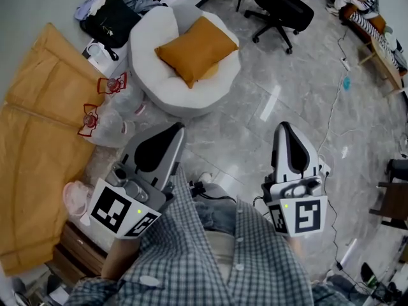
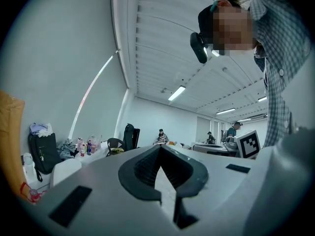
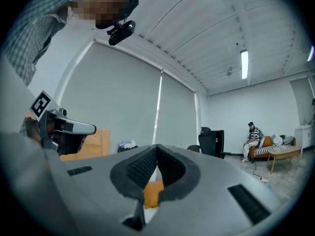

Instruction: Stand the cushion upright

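Checked sleeves [image 1: 191, 260] hold two grippers above the grey floor [image 1: 287, 69]. Left gripper [image 1: 176, 130] and right gripper [image 1: 284, 127] each have their fingers pressed together, gripping nothing. Ahead, well apart from both, the orange cushion [image 1: 196, 48] lies slanted in a round white seat [image 1: 167, 93].

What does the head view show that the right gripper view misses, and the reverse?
Only the head view: the whole orange cushion lying on the round white seat, the ribbon-tied plastic bags beside it, and the left tongs and right tongs seen from above, both shut and empty. Only the right gripper view: the ceiling light strip and the window blind. Both: the cushion (just an orange patch behind the right tongs' tips), the black office chair and the seated person in stripes.
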A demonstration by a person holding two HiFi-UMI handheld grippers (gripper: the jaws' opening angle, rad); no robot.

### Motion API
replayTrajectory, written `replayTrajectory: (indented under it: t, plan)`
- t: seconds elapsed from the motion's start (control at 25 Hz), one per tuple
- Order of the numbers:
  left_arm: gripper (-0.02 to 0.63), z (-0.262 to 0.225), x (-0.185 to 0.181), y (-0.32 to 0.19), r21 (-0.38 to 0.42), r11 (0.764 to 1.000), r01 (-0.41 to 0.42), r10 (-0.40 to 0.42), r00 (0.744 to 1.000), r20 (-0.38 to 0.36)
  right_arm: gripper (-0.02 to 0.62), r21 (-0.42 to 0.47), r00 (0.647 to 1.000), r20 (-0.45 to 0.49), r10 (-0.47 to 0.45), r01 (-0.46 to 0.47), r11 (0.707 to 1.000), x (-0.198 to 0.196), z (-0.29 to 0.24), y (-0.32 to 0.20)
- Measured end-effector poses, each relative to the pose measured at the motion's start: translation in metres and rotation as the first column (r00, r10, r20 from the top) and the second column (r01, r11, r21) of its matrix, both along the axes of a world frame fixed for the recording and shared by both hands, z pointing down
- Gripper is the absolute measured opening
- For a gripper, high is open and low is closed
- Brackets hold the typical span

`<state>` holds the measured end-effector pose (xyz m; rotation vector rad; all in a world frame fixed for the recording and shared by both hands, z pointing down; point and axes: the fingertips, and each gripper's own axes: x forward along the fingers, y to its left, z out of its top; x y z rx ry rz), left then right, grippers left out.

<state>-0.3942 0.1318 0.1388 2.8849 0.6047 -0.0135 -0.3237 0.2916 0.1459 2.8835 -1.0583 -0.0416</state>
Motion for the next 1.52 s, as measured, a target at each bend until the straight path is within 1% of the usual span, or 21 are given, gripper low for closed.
replayTrajectory:
  t: [0.32, 0.52, 0.8, 1.0, 1.12, 1.24, 1.36, 1.52]
  plan:
    - [0.008, -0.006, 0.024, 0.017, 0.003, 1.000, -0.015, 0.016, 1.000, -0.018, 0.006, -0.001, 0.999, -0.008, 0.034, -0.034, 0.999, 0.018, -0.001, 0.026]
    - [0.007, -0.009, 0.035, 0.026, 0.033, 0.998, -0.059, 0.060, 0.998, -0.021, 0.006, 0.015, 0.997, 0.005, 0.083, -0.083, 0.996, 0.020, 0.003, 0.041]
    - [0.008, -0.008, 0.066, 0.040, 0.013, 0.992, -0.129, 0.129, 0.991, -0.022, 0.006, 0.037, 0.989, 0.024, 0.143, -0.144, 0.989, 0.035, 0.007, 0.062]
    - [0.008, -0.006, 0.102, 0.047, 0.021, 0.983, -0.181, 0.182, 0.983, -0.014, 0.006, 0.064, 0.983, 0.034, 0.178, -0.180, 0.982, 0.057, 0.006, 0.064]
    - [0.008, -0.003, 0.126, 0.052, 0.012, 0.976, -0.216, 0.217, 0.976, -0.008, 0.006, 0.027, 0.977, 0.044, 0.211, -0.212, 0.977, 0.071, 0.012, 0.068]
    - [0.008, -0.004, 0.148, 0.058, 0.020, 0.969, -0.246, 0.246, 0.969, -0.010, 0.006, 0.024, 0.970, 0.051, 0.239, -0.241, 0.970, 0.090, 0.012, 0.074]
    - [0.007, -0.002, 0.167, 0.059, 0.013, 0.964, -0.265, 0.265, 0.964, 0.000, 0.006, 0.030, 0.963, 0.064, 0.261, -0.264, 0.964, 0.108, 0.012, 0.076]
    - [0.008, 0.001, 0.196, 0.053, -0.008, 0.961, -0.278, 0.278, 0.960, 0.014, 0.006, 0.031, 0.960, 0.082, 0.268, -0.271, 0.962, 0.137, 0.013, 0.069]
